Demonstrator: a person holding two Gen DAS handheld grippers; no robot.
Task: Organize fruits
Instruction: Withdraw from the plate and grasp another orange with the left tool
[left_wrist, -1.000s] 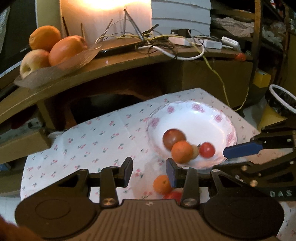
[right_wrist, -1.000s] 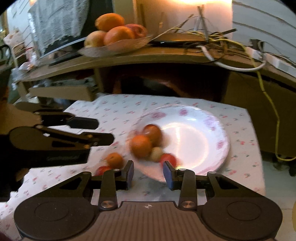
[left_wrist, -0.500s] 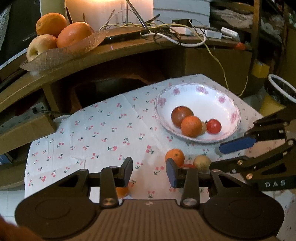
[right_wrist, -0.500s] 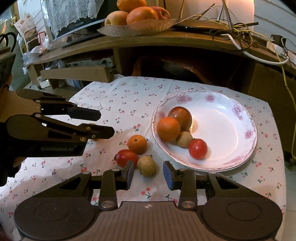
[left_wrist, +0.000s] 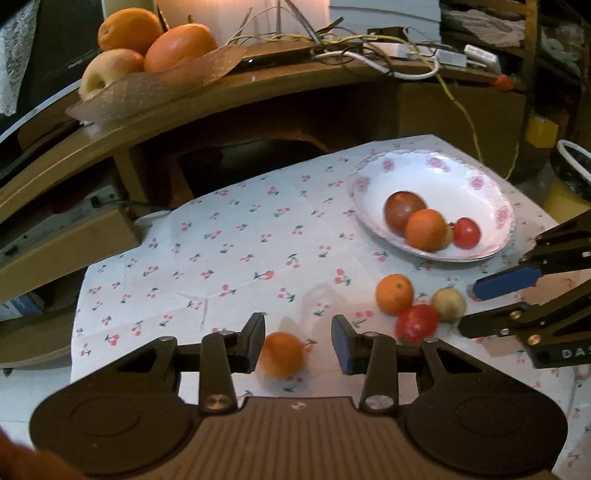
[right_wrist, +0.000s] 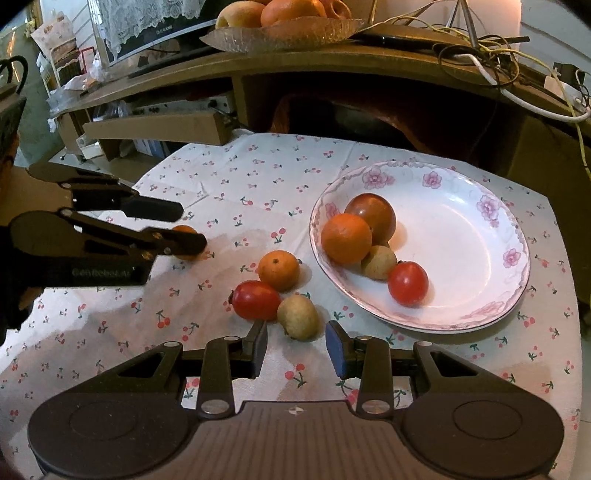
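Note:
On the cherry-print cloth (left_wrist: 240, 258) a small orange (left_wrist: 281, 353) lies between the fingers of my open left gripper (left_wrist: 298, 345), nearer the left finger. To its right sit a mandarin (left_wrist: 394, 293), a red tomato (left_wrist: 417, 323) and a tan fruit (left_wrist: 448, 303). My right gripper (right_wrist: 297, 347) is open and empty, with the tan fruit (right_wrist: 298, 316) just ahead of its fingertips. The flowered plate (right_wrist: 461, 240) holds a dark tomato (right_wrist: 371, 216), an orange (right_wrist: 346, 238), a small tan fruit (right_wrist: 378, 262) and a red tomato (right_wrist: 408, 283).
Behind the table runs a wooden shelf with a glass dish (left_wrist: 147, 88) of large oranges and apples, and a tangle of cables (left_wrist: 369, 51). A long wooden box (right_wrist: 155, 127) juts out at the left. A bin (left_wrist: 576, 173) stands at the far right.
Both grippers have sunk toward the table. The left one now has the small orange between its fingers. The right one has come closer to the tan fruit.

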